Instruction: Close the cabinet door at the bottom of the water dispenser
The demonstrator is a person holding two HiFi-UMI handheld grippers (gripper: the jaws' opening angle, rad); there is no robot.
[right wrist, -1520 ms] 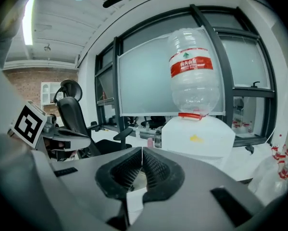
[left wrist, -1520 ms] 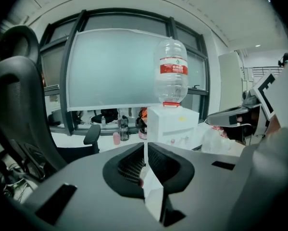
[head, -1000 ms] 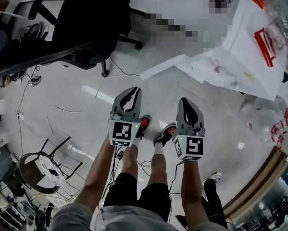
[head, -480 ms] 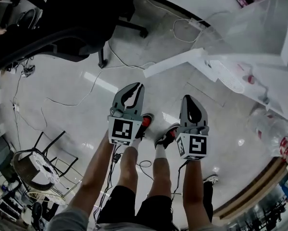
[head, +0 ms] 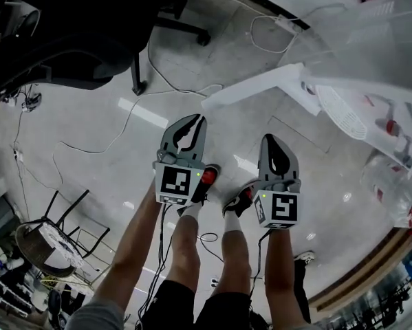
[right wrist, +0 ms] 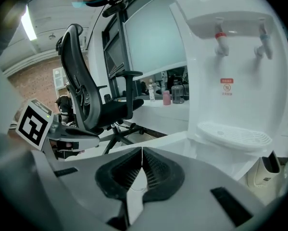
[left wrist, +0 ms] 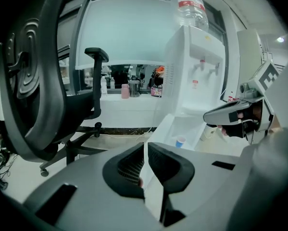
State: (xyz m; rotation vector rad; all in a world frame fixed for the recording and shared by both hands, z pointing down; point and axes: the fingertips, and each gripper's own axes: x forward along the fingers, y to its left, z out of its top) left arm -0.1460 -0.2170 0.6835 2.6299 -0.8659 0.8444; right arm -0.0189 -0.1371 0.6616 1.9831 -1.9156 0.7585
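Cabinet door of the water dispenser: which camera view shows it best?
The left gripper view: the cabinet door stands wide open, with a blue cup inside the compartment. The head view shows it only from above, as a white slab; the right gripper view shows its top edge only.

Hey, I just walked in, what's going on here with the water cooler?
A person stands facing a white water dispenser with a tool in each hand. The cabinet door at its bottom hangs open, and a small cup shows inside. The left tool and the right tool are both shut and empty, held side by side short of the door and touching nothing. A black office chair stands off to the left. The door has not been closed yet.
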